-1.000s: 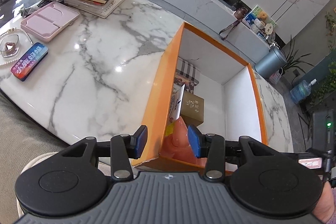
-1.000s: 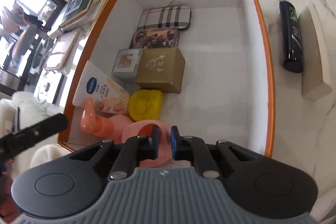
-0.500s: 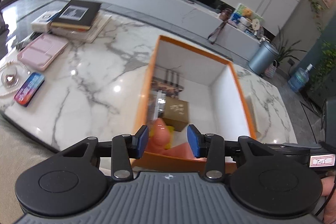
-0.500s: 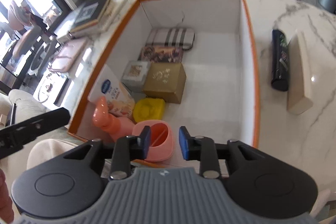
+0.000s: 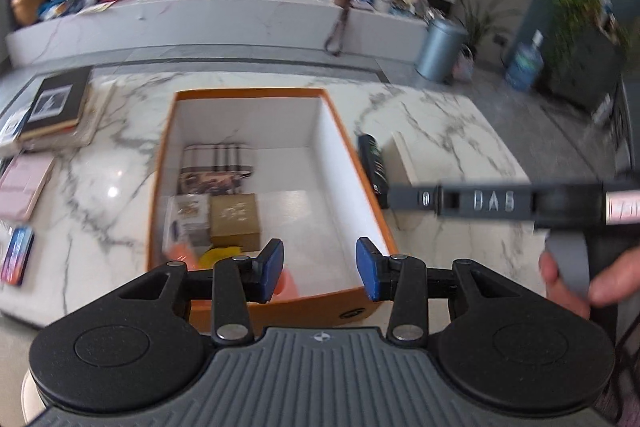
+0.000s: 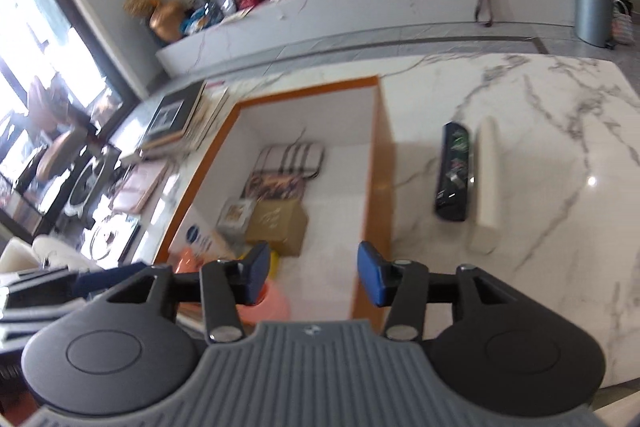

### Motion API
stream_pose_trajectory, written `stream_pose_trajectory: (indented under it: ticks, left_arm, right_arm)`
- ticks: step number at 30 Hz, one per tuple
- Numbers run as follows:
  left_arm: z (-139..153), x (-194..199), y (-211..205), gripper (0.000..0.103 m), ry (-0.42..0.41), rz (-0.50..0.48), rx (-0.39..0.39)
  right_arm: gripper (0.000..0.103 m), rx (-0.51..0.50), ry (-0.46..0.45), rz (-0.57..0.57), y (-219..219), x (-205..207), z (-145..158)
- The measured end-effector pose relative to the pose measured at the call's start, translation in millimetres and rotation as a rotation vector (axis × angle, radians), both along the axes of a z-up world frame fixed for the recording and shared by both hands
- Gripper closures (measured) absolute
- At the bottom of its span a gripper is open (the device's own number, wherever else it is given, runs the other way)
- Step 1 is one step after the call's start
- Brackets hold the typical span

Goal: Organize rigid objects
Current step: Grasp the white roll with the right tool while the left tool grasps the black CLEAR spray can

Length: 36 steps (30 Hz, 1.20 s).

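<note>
An orange box (image 5: 362, 205) with white inner walls stands on the marble table (image 5: 100, 203); it also shows in the right wrist view (image 6: 372, 187). Inside lie a plaid case (image 5: 218, 157), a gold carton (image 5: 235, 221), a yellow piece (image 5: 220, 254) and a pink cup (image 6: 272, 303) at the near end. My left gripper (image 5: 319, 269) is open and empty above the box's near edge. My right gripper (image 6: 312, 277) is open and empty above the box's near right corner. A black case (image 6: 454, 171) and a cream block (image 6: 488, 179) lie right of the box.
A stack of books (image 5: 56, 107) and a pink tray (image 5: 22, 187) lie on the table left of the box. A colourful tin (image 5: 16, 255) lies near the left front edge. A grey bin (image 5: 440, 47) stands on the floor beyond the table.
My right gripper opened and let go of the pink cup, which now sits in the box's near end. Both grippers have pulled back and up from the box.
</note>
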<state>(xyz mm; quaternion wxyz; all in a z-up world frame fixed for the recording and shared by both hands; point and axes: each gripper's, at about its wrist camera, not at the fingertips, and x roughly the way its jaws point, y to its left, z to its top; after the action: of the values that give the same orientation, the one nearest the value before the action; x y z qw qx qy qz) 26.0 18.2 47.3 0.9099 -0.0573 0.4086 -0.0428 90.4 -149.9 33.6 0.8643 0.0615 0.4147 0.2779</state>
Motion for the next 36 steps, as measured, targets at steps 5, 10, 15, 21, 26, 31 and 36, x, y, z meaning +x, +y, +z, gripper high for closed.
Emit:
stream_pose_trajectory:
  ticks: [5,10,15,21,26,31,36]
  left_arm:
    - [-1.2,32.7,-20.6,0.056,0.024,-0.072,0.025]
    - [-6.1,79.7,-37.8,0.056,0.039,-0.181,-0.049]
    - [-22.3,132.0,-54.6,0.055,0.063,-0.234,-0.043]
    - [-45.7,188.1,-62.3,0.056,0.113,-0.267,0.028]
    - [-53.8,211.5,-64.0,0.056,0.139,-0.285,0.056]
    - [-62.5,225.1,-72.3,0.056,0.164,-0.297,0.051]
    - [-71.9,235.4,-84.0,0.059,0.198,-0.302,0.055]
  right_arm:
    - [0.041,-0.008,-0.053,-0.075,-24.7,27.8,3.7]
    - [0.041,-0.004,-0.019,-0.185,-56.2,72.3,-13.0]
    - [0.04,0.031,0.058,-0.29,-85.7,111.8,-48.1]
    - [0.039,0.077,0.147,-0.334,-93.2,144.2,-78.8]
    - [0.04,0.012,0.123,-0.291,-75.9,162.1,-88.1]
    - [0.046,-0.025,0.157,-0.252,-66.5,187.0,-105.3]
    - [0.049,-0.028,0.209,-0.204,-63.6,191.0,-123.5]
